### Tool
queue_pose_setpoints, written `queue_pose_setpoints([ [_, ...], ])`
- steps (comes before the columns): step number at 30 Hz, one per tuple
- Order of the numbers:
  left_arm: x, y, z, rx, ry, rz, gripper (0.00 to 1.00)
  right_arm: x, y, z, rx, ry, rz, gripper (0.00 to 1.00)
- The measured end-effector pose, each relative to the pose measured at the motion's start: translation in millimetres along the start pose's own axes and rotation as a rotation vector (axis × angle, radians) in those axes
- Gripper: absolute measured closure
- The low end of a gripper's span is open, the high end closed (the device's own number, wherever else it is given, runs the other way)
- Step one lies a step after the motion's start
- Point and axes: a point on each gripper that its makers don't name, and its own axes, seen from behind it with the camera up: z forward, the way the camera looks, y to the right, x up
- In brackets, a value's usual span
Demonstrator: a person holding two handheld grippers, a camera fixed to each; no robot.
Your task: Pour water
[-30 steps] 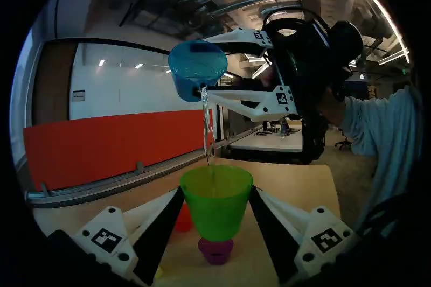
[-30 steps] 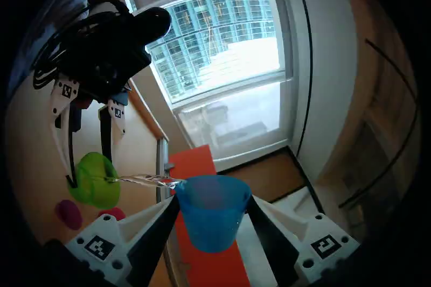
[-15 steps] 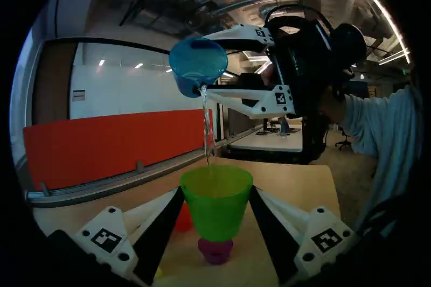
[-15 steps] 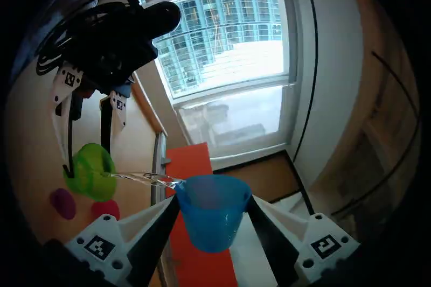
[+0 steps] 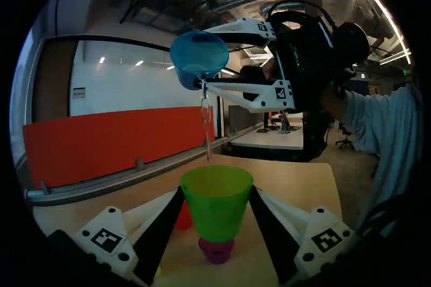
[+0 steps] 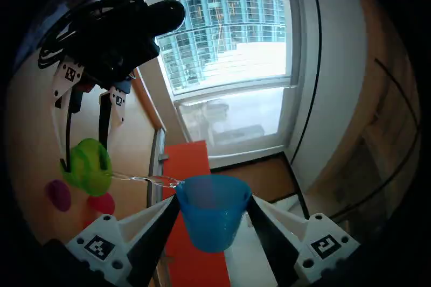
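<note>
- The bench (image 5: 301, 182) is pale, smooth wood. In the left gripper view its bare top runs from centre to the right, ending in a straight far edge with open floor beyond.
- An orange panel (image 5: 108, 141), flat and matte, lines the bench's left side behind a grey rail, closing that side off.
- A person's light sleeve (image 5: 388, 131) fills the right edge of the left gripper view, behind the black body of the right gripper (image 5: 207, 56).
- The right gripper's white, angular fingers are set narrow and press both sides of the blue cup (image 6: 211, 214). In the left gripper view the cup hangs at upper centre, tipped mouth-down, with clear air below it.
- The left gripper (image 5: 215, 195) has black-padded white fingers at a narrow spread, clamped on the green cup (image 5: 216, 209), which stands upright at lower centre, lifted above the bench.
- Both cups are glossy, translucent plastic, tapered and round-rimmed.
- Water (image 5: 206, 120) falls as a thin, broken, clear thread from the blue cup's lip towards the green cup's open mouth. In the right gripper view it crosses the gap between the two rims.
- A purple cup-like piece (image 5: 216, 249) sits on the bench just under the green cup.
- A red piece (image 5: 184, 217) sits near it, partly hidden by the left finger.
</note>
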Motion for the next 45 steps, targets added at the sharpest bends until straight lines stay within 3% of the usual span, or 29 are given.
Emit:
queue_pose_setpoints([
  [14,-1,-4.7,3.8,0.005,-0.002,-0.01,0.14,-3,4,3.2,-0.005,-0.007,-0.052,0.09],
  [45,1,-9.6,3.4,0.013,0.004,-0.023,0.14,13,10,11.2,-0.02,-0.001,-0.231,0.1],
])
